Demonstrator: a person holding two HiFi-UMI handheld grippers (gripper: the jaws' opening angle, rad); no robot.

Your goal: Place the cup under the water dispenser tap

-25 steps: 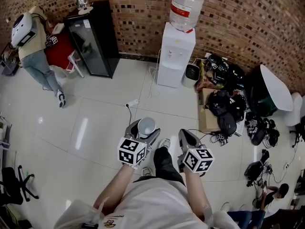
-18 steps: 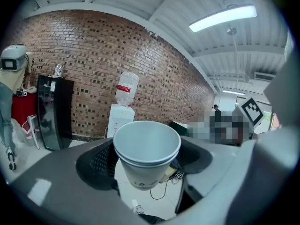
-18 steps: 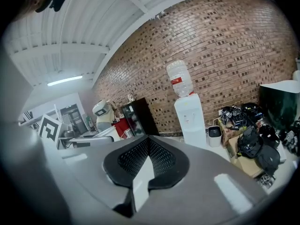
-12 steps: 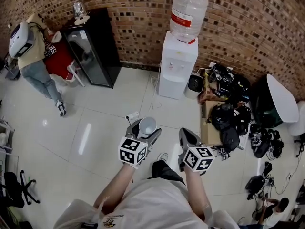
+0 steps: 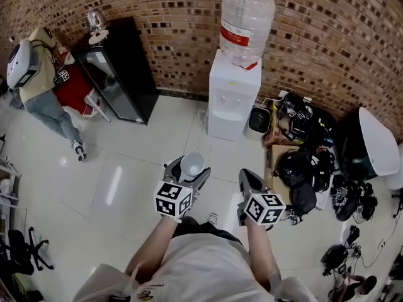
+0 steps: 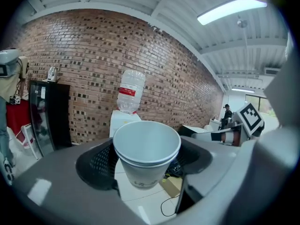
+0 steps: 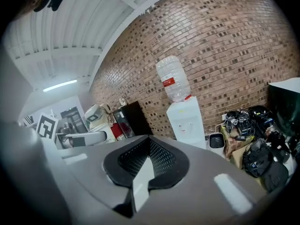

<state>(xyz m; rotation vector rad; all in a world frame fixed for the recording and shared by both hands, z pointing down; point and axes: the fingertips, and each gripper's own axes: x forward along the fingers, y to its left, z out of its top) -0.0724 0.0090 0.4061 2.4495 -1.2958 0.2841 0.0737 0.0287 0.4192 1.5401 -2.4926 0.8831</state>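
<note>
White cup in left hand-held gripper

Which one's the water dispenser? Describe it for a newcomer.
Follow the brick wall to its foot. Between the black cabinet and the heap of black bags stands the water dispenser: the only white box, topped by an upturned clear bottle with a red label.

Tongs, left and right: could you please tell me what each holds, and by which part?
The left tongs grip the white paper cup by its sides, below the rim; the right tongs hold nothing.
</note>
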